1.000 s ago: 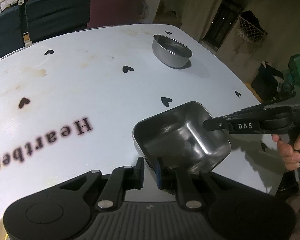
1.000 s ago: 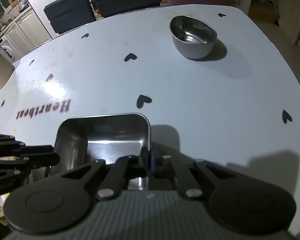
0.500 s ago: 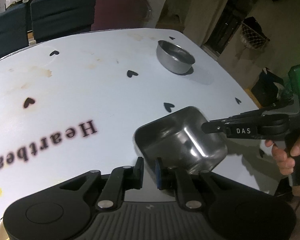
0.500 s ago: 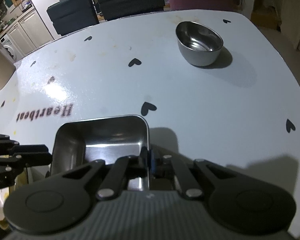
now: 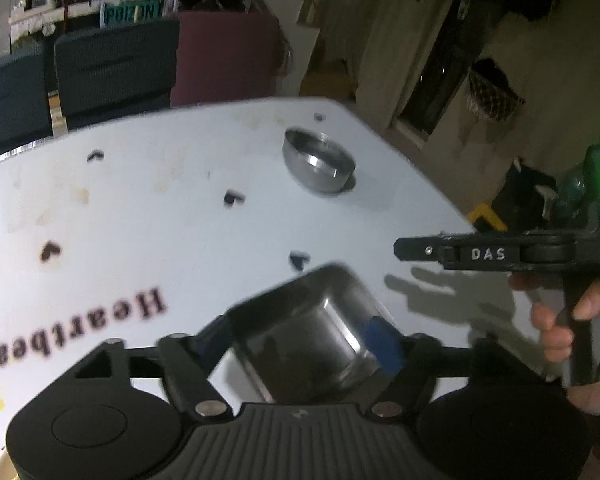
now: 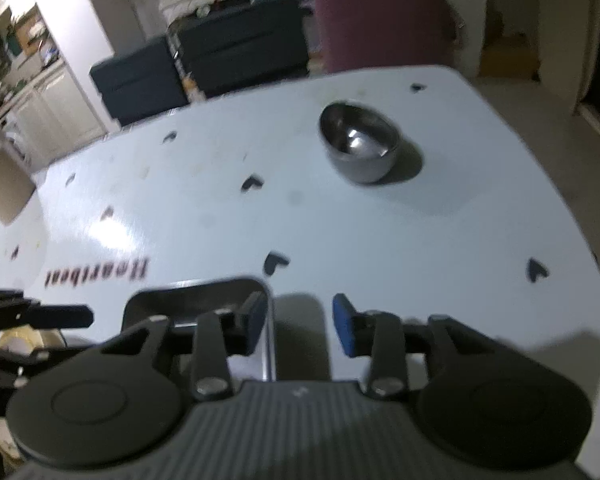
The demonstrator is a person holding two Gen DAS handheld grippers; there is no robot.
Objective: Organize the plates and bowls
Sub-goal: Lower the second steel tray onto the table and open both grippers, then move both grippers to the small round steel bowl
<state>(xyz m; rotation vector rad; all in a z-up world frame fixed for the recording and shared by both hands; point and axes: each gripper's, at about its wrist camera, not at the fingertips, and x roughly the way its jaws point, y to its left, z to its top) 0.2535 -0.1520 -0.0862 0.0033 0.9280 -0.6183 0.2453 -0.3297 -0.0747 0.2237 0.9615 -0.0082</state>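
Note:
A square steel tray (image 5: 308, 332) lies on the white table (image 5: 180, 216), between the wide-open fingers of my left gripper (image 5: 300, 340). In the right wrist view the tray (image 6: 204, 296) sits under the left finger of my right gripper (image 6: 300, 322), which is open with its jaws astride the tray's right rim. The right gripper (image 5: 404, 250) also shows in the left wrist view, above and right of the tray. A round steel bowl (image 5: 318, 164) stands upright at the table's far right, also in the right wrist view (image 6: 360, 142).
The table (image 6: 380, 232) bears black hearts and the word "Heartbeat". Dark chairs (image 5: 112, 68) and a maroon chair (image 6: 380, 20) stand beyond its far edge. The table's right edge drops to the floor. A pale dish (image 6: 24, 340) shows at the lower left.
Both grippers have opened and let go of the square tray, which now rests on the table. Both views have tilted up and back a little.

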